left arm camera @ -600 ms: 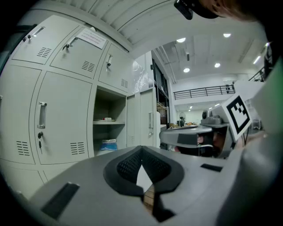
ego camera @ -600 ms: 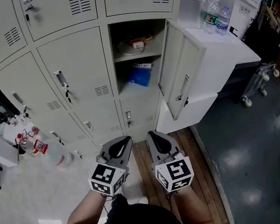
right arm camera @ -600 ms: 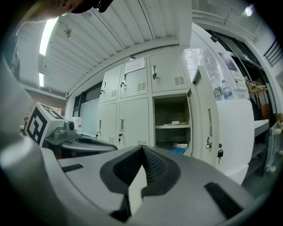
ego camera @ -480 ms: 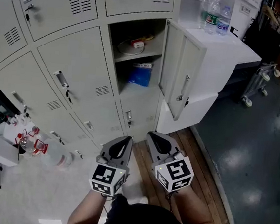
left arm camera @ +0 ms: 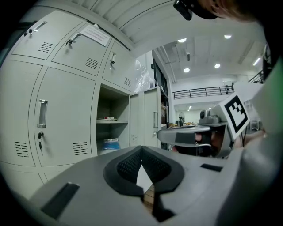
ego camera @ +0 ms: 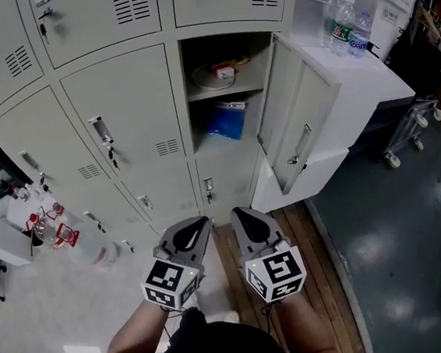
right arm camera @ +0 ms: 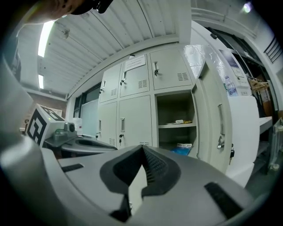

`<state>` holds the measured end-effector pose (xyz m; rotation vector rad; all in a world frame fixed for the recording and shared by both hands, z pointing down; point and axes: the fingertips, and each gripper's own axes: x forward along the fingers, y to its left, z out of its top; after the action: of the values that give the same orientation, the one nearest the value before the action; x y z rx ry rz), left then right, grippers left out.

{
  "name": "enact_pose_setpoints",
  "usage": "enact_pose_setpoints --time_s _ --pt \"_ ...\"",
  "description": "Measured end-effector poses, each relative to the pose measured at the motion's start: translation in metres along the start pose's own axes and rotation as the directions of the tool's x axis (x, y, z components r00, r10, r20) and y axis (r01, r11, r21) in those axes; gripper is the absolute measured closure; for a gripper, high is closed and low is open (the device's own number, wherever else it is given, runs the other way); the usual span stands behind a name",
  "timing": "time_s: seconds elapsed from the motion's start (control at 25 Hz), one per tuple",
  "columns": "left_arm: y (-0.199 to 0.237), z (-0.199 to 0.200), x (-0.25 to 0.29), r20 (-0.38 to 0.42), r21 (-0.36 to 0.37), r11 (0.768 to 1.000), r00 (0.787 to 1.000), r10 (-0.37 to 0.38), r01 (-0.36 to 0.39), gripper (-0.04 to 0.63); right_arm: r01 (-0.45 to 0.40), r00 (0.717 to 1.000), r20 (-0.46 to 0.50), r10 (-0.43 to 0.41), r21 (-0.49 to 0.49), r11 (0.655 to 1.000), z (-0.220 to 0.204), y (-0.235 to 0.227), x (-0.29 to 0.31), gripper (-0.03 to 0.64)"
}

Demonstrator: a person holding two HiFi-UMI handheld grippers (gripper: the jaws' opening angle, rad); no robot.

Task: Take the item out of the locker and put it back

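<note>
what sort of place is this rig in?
Probably a workplace or lab locker area: a wall of grey metal lockers, one open locker with a blue packet inside, and water bottles on a white counter beside a dark polished floor.

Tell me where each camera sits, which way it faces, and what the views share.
Head view: on the person's head, looking steeply down at the lockers; shows forearms, left gripper and right gripper.
Left gripper view: on the left gripper, looking along its shut jaws toward the open locker; right gripper at right.
Right gripper view: on the right gripper, facing the same locker; left gripper at left.
Shared: all three show the blue bag inside that locker.
</note>
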<state>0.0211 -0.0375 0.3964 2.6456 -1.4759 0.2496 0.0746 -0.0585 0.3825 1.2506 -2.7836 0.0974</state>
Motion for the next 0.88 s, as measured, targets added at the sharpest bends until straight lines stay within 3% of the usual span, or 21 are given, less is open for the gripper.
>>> enact_pose_setpoints --time_s 0.88 --pt "0.109 0.001 0.014 0.017 -0.012 0.989 0.989 -0.147 0.147 0.592 0.125 0.991 -0.039 -0.125 -0.004 0.992 0.009 0.021 0.11 0.616"
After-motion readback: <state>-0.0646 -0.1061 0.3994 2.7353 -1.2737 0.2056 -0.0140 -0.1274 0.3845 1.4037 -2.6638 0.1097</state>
